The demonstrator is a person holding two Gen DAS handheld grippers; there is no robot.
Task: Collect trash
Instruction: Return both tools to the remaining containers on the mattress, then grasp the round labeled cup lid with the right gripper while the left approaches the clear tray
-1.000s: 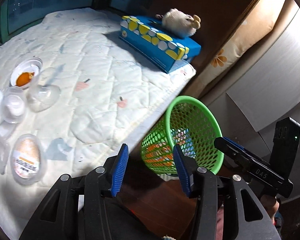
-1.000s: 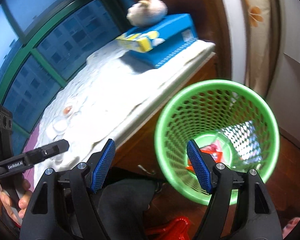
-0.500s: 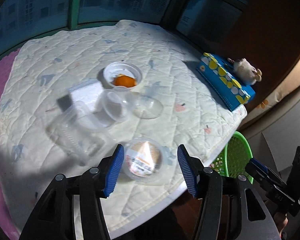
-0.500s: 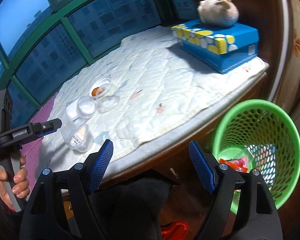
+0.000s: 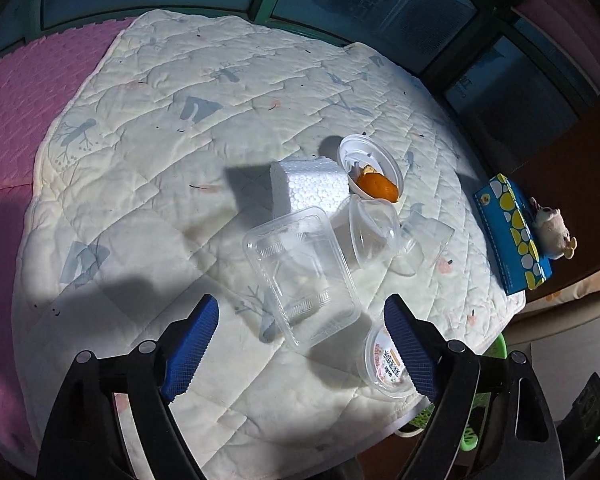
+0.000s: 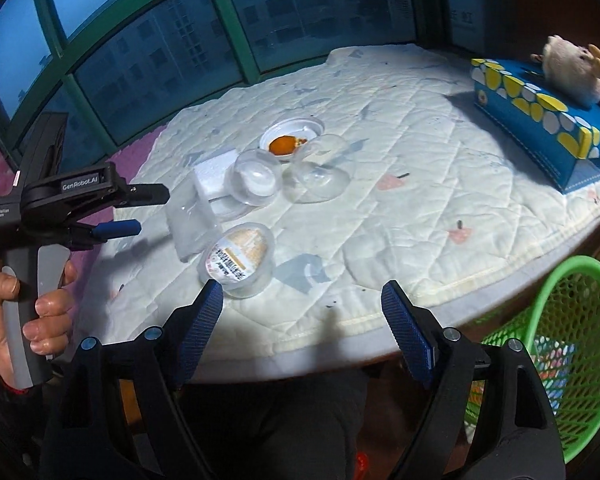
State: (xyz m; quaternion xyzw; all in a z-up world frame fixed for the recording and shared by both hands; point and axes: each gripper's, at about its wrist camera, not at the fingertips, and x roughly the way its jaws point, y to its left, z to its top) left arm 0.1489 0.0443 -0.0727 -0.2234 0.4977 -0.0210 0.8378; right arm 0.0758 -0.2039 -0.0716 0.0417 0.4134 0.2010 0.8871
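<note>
Clear plastic rectangular tray (image 5: 302,276) lies straight ahead of the left gripper (image 5: 300,354) in the left wrist view, centred between the spread, empty jaws, its long axis running diagonally from upper left to lower right, so roughly along the approach line. Labelled sealed cup (image 5: 386,362) sits just inside the right-hand pad, touching or nearly touching the tray's near corner. Behind the tray: foam block (image 5: 310,188), dish with orange residue (image 5: 372,168), 2 clear lids, all clustered on the quilted cover (image 5: 148,168). Right wrist view: right gripper (image 6: 308,330) also released and empty, held off the table edge; sealed cup (image 6: 238,258) lies ahead and left of its jaws. Left gripper (image 6: 128,212) hangs over the tray, nearer. Green basket (image 6: 572,344) stands below the edge, lower right. Dark windows (image 6: 180,40) behind.
</note>
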